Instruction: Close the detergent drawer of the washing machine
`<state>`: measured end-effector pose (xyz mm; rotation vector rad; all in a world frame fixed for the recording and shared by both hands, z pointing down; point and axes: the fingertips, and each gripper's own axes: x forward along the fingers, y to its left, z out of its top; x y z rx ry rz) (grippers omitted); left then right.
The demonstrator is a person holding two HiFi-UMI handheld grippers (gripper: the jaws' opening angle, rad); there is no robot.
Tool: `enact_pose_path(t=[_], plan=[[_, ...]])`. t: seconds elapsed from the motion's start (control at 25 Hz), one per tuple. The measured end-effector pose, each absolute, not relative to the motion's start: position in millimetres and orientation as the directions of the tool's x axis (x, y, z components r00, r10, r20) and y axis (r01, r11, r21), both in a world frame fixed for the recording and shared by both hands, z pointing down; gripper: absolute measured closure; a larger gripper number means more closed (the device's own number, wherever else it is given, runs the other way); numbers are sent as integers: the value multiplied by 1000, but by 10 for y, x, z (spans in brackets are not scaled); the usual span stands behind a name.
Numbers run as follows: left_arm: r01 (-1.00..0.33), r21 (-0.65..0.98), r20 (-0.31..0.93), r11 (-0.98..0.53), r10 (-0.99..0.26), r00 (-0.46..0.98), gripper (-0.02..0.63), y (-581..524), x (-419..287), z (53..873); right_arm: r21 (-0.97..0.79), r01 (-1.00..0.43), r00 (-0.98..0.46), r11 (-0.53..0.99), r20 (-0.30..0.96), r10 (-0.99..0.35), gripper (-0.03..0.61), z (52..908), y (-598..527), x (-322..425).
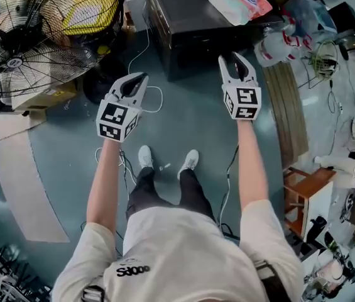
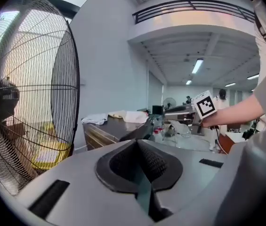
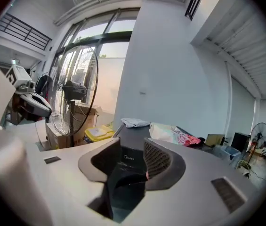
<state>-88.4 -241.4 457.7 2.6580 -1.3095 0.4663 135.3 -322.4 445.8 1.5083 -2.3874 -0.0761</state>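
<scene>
Leftmost, beside the fan, the left gripper has its jaws pressed together on nothing. Ahead of both tools stands the washing machine, touched by neither. The right gripper is partly spread and empty. The detergent drawer cannot be made out, so progress is probably nil or unconfirmed.

Bright daylight, fisheye warp, dark corners
</scene>
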Motion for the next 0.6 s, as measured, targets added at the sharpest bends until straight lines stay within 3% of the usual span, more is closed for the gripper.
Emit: enact_pose_path(t=[0.12,0.32,0.6], plan=[[-782,-4,314,-624,-743,591,595,-2324,-801,4347,243,-872,-383,426,205,-901,425,4125,-2929,1443],[-781,-25,278,-625,-754,595,595,-2122,-755,3974,205,-871,-416,447,179,-892,519,3701,-2423,1527],[-752,-87,214,-653,-750,626,595,-1887,-606,3391,166,-862,-440,478,223,-870,557,3387,-1960,1601]])
